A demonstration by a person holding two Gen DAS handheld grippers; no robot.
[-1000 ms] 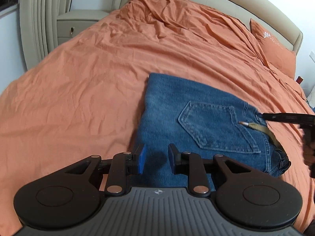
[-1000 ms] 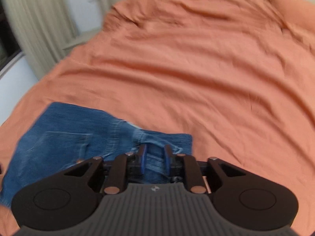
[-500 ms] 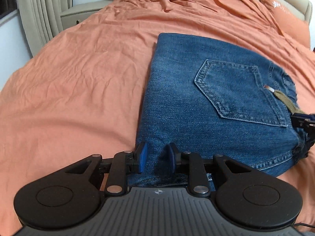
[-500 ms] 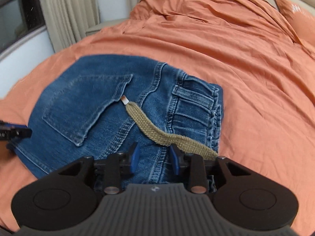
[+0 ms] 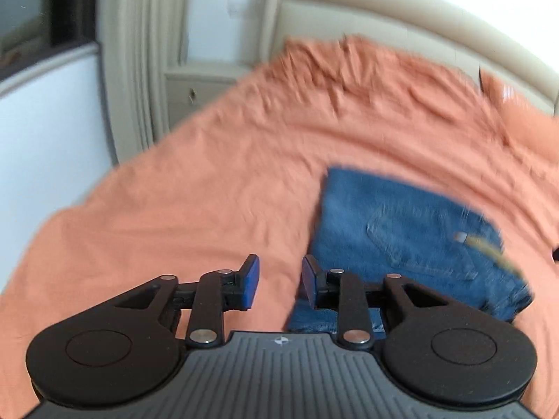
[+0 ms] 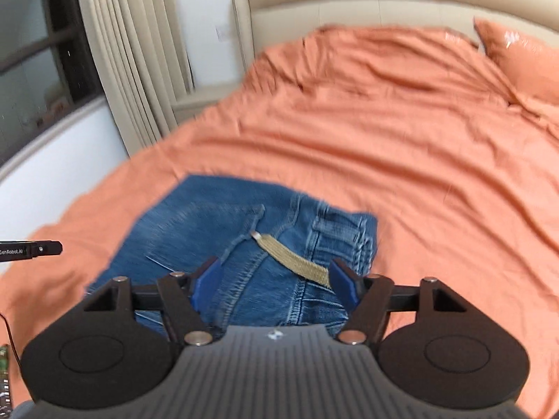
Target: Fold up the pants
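On the orange bed [image 6: 401, 160] the folded jeans [image 6: 223, 230] lay flat, both tools empty: right tool [image 6: 274, 281] opening wide, left tool [image 5: 277, 281] opening w/ nothing between. Best lift off straight, w/o snagging the drawstring [image 6: 297, 262].

Both pictures are smeared. The folded jeans [image 5: 412, 230] look fuzzy, so the stitching is hard to see. The near edge of the jeans hides behind the right gripper [image 6: 276, 279]. The pillow [image 6: 520, 59] is cut off at the side.
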